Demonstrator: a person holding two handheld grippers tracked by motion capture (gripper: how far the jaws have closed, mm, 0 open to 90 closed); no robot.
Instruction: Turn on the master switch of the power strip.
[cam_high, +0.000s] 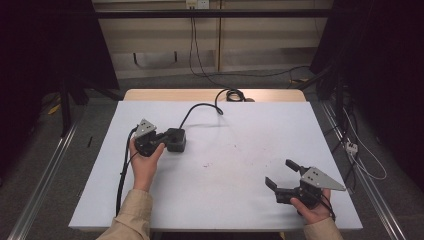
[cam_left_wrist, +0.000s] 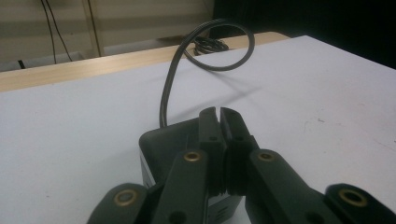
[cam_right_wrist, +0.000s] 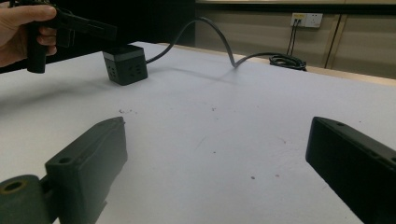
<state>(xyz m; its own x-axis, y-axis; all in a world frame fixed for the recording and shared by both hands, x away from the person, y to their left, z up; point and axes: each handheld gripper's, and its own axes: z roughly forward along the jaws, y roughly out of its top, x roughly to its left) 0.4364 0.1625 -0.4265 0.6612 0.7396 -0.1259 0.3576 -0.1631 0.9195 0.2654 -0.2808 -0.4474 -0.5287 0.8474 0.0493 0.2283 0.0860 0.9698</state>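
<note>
One black socket cube sits on the white table, left of centre, its one cord trailing to the far edge. Of two grippers, the left gripper has its jaws pressed together just over the cube. The right gripper rests near the right front corner, well apart, jaws wide and empty.

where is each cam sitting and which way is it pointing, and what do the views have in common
High view: fixed above the person's side, looking forward and down on the white table; both forearms and hands show, with the left gripper and right gripper.
Left gripper view: rides the left gripper, looking along its closed jaws over the black power cube toward the table's far edge.
Right gripper view: rides the right gripper, looking between its wide-open jaws across the table; the person's left hand shows.
Shared: all three show the power cube and its cord.
</note>
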